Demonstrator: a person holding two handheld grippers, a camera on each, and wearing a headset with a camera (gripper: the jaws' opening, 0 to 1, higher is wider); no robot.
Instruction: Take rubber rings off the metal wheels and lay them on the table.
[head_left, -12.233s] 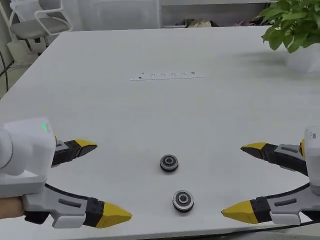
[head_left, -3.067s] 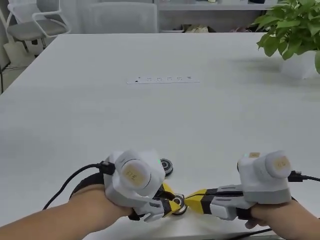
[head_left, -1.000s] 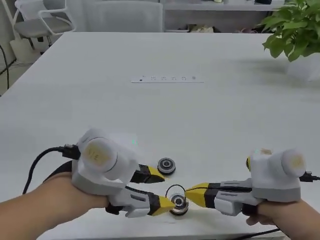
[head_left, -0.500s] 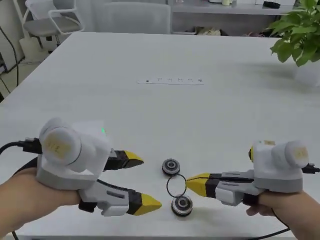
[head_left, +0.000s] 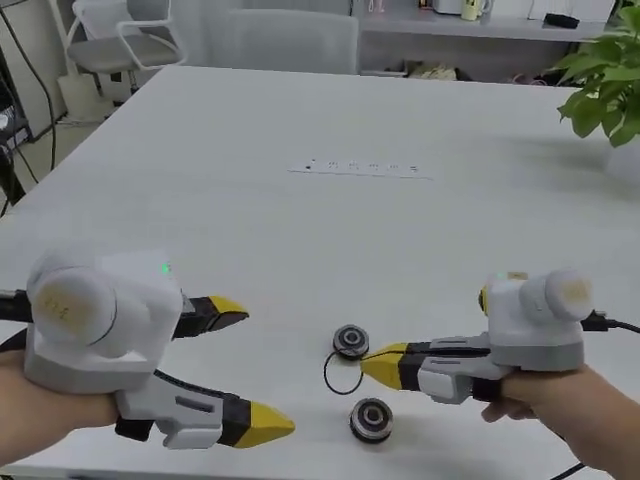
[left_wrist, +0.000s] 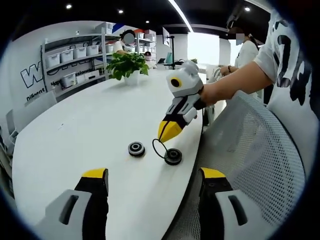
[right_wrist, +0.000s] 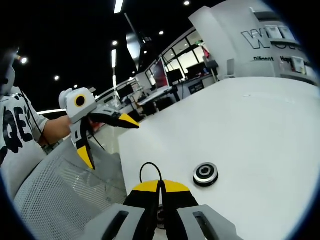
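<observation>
right tongs pinch the rubber ring; left tongs agape

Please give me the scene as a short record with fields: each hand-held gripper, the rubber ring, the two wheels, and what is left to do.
left hand-held gripper: open, holds nothing, above the table
right hand-held gripper: shut on the rubber ring
rubber ring: off both wheels, hangs at the jaw tips between them; contact with the table unclear
far wheel: lies flat, dark band round its rim
near wheel: lies flat, close to the table edge
left to do: ring not yet released onto the table
</observation>
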